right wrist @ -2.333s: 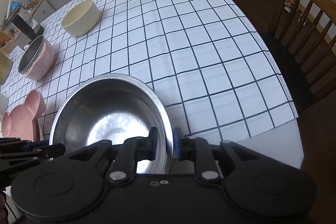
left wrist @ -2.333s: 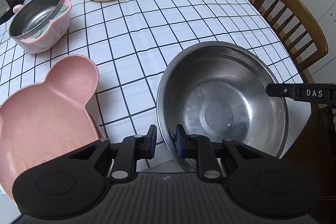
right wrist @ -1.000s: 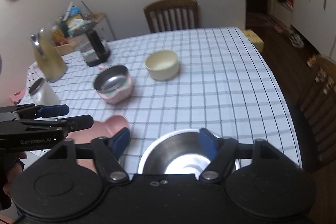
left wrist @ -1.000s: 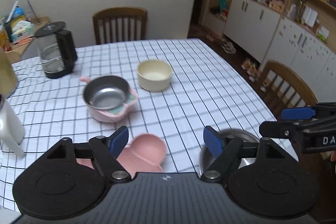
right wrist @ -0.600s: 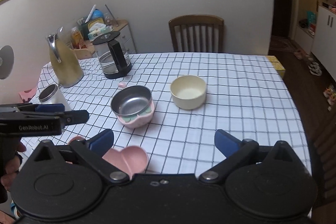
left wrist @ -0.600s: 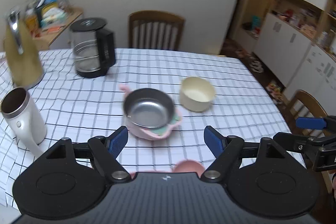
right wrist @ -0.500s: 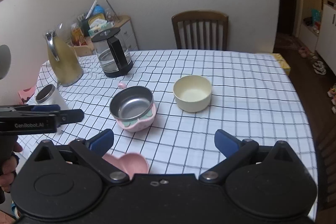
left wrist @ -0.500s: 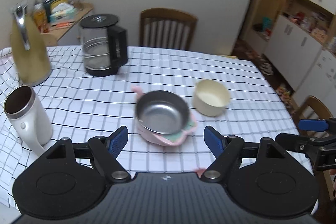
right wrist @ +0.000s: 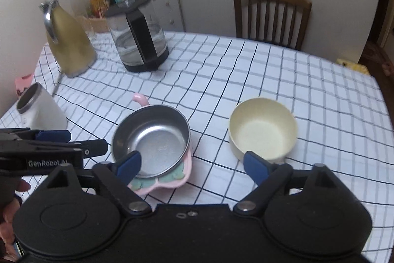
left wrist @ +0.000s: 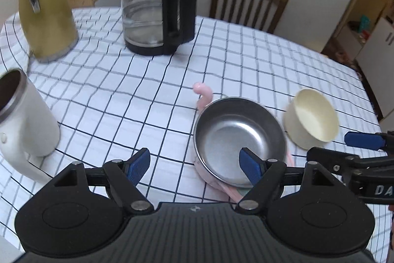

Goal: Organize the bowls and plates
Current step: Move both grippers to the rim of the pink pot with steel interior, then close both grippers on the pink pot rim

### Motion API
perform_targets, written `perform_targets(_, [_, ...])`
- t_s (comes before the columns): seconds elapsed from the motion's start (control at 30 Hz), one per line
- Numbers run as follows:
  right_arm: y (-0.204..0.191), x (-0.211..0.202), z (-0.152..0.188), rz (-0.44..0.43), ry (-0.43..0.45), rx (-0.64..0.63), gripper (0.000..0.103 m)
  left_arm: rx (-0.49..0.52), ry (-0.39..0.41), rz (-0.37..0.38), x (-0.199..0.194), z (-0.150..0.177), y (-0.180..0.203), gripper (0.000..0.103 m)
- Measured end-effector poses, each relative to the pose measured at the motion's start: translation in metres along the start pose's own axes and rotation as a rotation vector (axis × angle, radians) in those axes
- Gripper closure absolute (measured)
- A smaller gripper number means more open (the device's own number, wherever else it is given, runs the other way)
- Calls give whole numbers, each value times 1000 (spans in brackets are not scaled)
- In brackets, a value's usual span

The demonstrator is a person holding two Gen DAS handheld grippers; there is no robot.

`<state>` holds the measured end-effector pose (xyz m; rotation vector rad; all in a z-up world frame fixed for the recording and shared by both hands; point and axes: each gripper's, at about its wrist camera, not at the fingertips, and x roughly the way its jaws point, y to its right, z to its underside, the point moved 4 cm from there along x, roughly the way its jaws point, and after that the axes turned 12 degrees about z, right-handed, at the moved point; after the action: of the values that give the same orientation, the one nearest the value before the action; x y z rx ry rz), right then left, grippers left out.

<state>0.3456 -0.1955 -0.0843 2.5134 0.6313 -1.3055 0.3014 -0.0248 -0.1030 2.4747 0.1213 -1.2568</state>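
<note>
Steel lines the inside of the small bowl point(right wrist: 151, 139), which sits in a pink outer shell point(right wrist: 170, 179) with mint green patches on its flat rim and a curled pink handle point(left wrist: 204, 93) on the far side. The steel is shiny and reflects light, and nothing lies in it. This bowl stands on the checked tablecloth point(right wrist: 246, 70), near the middle of the table. Just beside it, on its right in the right wrist view, stands a cream bowl point(right wrist: 263, 128); it is round, with matte walls, and nothing is in it.

Both grippers are above the table and point down at these bowls. The left gripper point(left wrist: 195, 162) has its blue pads spread wide, with nothing between them. The right gripper point(right wrist: 190, 165) also has its jaws wide apart and grips nothing; its jaws have just been closing a little.

Farther back stand a glass kettle point(left wrist: 154, 9), a yellow jug point(left wrist: 46, 14) and a white mug point(left wrist: 22, 125).
</note>
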Motion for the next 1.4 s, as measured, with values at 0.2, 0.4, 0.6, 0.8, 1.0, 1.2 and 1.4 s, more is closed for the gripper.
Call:
perform_targets(0.2, [-8,44,-7,-9,-74,-18,25,-74,-55,-32,34,-6,-14,25])
perform_targets(0.4, [-17,69,-10,-21,-124,-28,41,-105,-96,-32,57,-5,-21,40])
perform_targets(0.6, [-19,82,-12,-14,-148,-26,55,-122,-124,-4,69,-3,-22,61])
perform_targets(0.8, [-17,86,-12,-7,-155,-3,79,-113,-128,2,68,-2,-19,71])
perform_targets(1.0, [-20,81,-12,-22,-146,-1,92,-95,-126,23,64,-2,-12,90])
perform_targets(1.2, [-25,75,-10,14,-115,-37,94,-57,-119,3,56,0,-5,92])
perform_targets(1.4, [-28,59,-7,27,-82,-42,94,-33,-116,11,42,5,0,92])
